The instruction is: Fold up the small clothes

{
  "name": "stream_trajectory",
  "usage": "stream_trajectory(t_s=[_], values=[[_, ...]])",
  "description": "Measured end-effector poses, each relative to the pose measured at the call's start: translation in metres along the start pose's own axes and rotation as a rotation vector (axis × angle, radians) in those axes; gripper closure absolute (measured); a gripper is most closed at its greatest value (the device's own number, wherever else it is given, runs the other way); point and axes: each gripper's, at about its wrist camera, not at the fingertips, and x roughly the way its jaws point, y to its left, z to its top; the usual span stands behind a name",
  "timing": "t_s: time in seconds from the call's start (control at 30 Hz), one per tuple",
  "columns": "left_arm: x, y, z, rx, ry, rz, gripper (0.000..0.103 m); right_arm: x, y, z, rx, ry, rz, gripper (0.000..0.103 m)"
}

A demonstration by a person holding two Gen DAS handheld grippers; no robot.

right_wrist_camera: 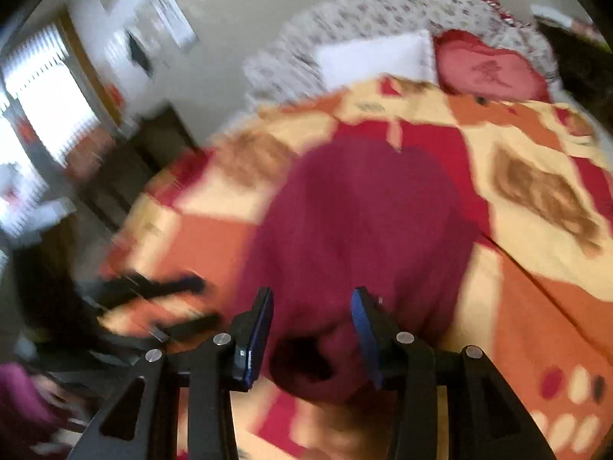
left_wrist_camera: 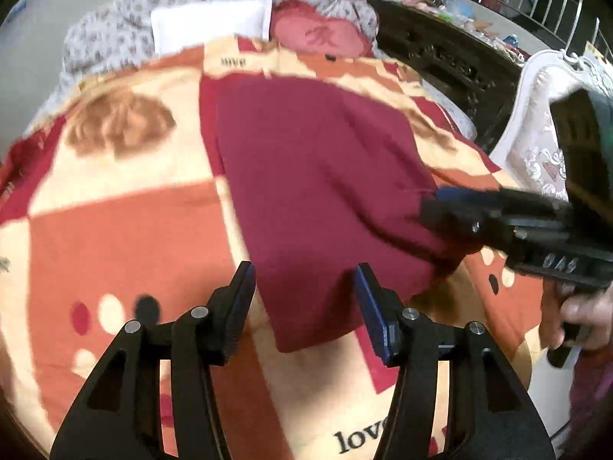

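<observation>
In the left wrist view, the left gripper (left_wrist_camera: 304,299) tilts down at lower centre, jaws apart and empty, over the near edge of the maroon cloth (left_wrist_camera: 318,176) lying mid-frame on the blanket (left_wrist_camera: 126,230). At right, the right gripper (left_wrist_camera: 431,209) reaches in, jaws apart by the cloth's edge, above a hand (left_wrist_camera: 582,318). White pillow (left_wrist_camera: 210,25) upper left, chair (left_wrist_camera: 536,134) right.

Bed (left_wrist_camera: 57,76) carries everything. Patchwork blanket (left_wrist_camera: 115,230) in orange, cream and red squares covers it, printed with "love" and brown motifs. Maroon garment (left_wrist_camera: 318,176) lies flat on blanket mid-bed, near corner toward camera. At far end: white pillow (left_wrist_camera: 208,23) left, red cushion (left_wrist_camera: 318,34) right, both touching blanket's far edge. Grey floral cover (left_wrist_camera: 107,34) behind them.
</observation>
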Motion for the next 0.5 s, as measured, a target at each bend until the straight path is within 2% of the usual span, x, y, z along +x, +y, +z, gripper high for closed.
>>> stream_trajectory(t_s=[0.07,0.13,0.2,0.33,0.4,0.47,0.5], values=[[0.011,0.000,-0.006,0.006,0.018,0.009,0.050,0.000,-0.018,-0.014,0.054,0.005,-0.060,0.063],[0.019,-0.001,-0.012,0.012,0.043,0.011,0.050,-0.002,-0.041,-0.025,0.147,-0.004,-0.023,0.063],[0.021,-0.001,-0.016,0.012,0.048,0.014,0.050,-0.007,-0.048,-0.030,0.176,-0.010,-0.002,0.063],[0.002,-0.001,-0.017,0.009,0.001,0.015,0.050,-0.034,-0.040,-0.023,0.165,-0.068,-0.020,0.063],[-0.009,-0.003,-0.012,0.002,-0.039,0.003,0.050,-0.049,-0.039,-0.016,0.198,-0.136,0.021,0.063],[-0.011,-0.006,-0.004,0.001,-0.056,-0.002,0.050,-0.049,-0.039,-0.005,0.208,-0.161,0.047,0.063],[-0.008,-0.008,-0.001,0.007,-0.055,-0.001,0.050,-0.041,-0.039,0.003,0.207,-0.148,0.015,0.063]])
